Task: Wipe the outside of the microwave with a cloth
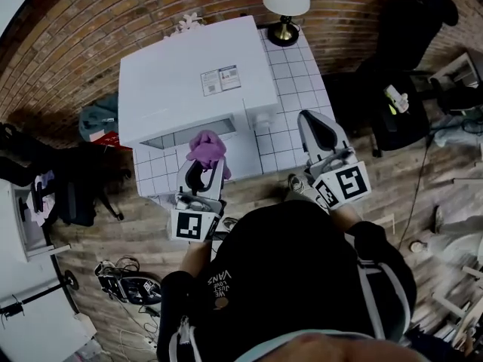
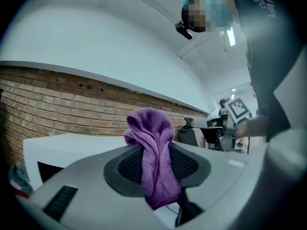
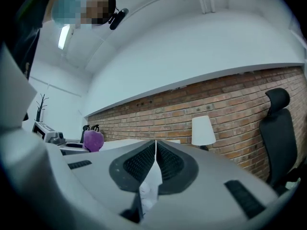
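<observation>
A: Head view first. Where's the cloth?
B: The purple cloth (image 1: 207,148) sits in the left tool (image 1: 205,164), just in front of the white microwave (image 1: 189,81) on the tiled worktop (image 1: 290,104). The right tool (image 1: 315,123) is over the worktop, right of the microwave.
A: Left gripper view?
B: Jaws clamped on the cloth.
A: Right gripper view?
B: Jaws pressed together, nothing between them; a lamp (image 3: 202,130) stands beyond.

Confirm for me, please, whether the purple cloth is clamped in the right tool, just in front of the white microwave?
Not quite: the purple cloth is clamped in the left tool, not the right one, as the left gripper view shows. The right tool is shut with nothing in it. The rest stands: the cloth is held just in front of the white microwave.
</observation>
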